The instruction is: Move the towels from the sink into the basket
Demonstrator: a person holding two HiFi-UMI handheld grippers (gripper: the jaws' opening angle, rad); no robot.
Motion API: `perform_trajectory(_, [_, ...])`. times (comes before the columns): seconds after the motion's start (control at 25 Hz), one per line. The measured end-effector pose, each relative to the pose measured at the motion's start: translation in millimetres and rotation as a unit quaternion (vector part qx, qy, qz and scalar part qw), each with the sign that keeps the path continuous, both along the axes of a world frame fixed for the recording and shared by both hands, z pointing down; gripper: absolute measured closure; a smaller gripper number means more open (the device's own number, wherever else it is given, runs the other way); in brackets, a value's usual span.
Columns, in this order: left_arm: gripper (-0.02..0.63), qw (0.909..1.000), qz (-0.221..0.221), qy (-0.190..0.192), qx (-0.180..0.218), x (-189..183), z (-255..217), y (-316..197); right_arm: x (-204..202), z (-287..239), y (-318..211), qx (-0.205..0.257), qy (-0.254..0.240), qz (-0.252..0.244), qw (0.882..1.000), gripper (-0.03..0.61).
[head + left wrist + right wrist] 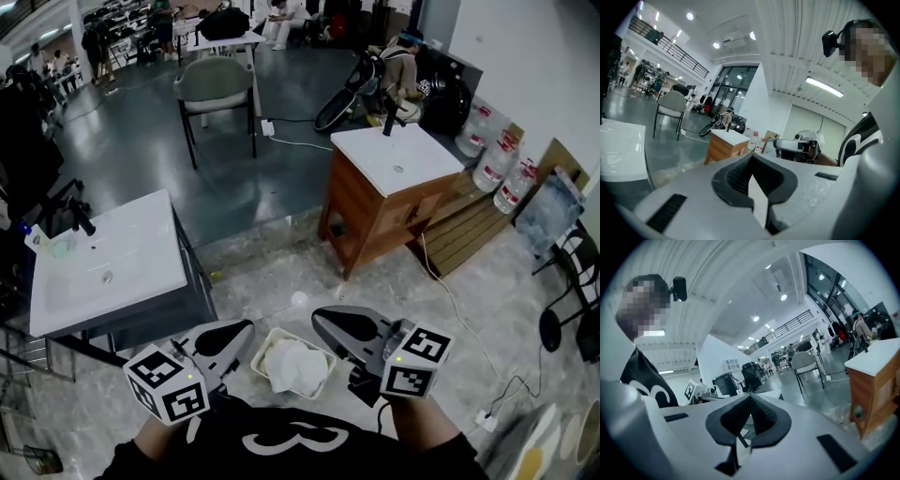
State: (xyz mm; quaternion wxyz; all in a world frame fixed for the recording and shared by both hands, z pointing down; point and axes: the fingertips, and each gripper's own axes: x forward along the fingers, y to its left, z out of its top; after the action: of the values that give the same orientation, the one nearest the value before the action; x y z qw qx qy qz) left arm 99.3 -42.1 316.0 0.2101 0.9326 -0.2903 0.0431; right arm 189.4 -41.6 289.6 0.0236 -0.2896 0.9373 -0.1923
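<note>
White towels lie crumpled in a pale basket on the floor just in front of me. My left gripper hovers above the basket's left side, its jaws together and nothing between them. My right gripper hangs above the basket's right side, also shut and empty. A white sink on a dark cabinet stands to the left; no towel shows in its basin. Each gripper view looks out level across the room, with the other gripper in sight.
A second white sink on a wooden cabinet stands ahead to the right, with water bottles behind it. A grey chair and a parked scooter are farther back. Black stools and a cable lie at the right.
</note>
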Motion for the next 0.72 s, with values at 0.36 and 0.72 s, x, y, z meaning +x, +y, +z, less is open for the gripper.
perform_trajectory(0.36, [0.608, 0.9994, -0.002, 0.011, 0.034, -12.8, -38.4, -9.8, -5.3, -22.5, -6.4, 0.046, 0.022, 0.017, 0.999, 0.575])
perform_trajectory(0.72, [0.607, 0.9985, -0.020, 0.019, 0.048, -26.7, -51.7, -13.5, -25.5, -30.6, -12.4, 0.067, 0.016, 0.000, 0.998, 0.575])
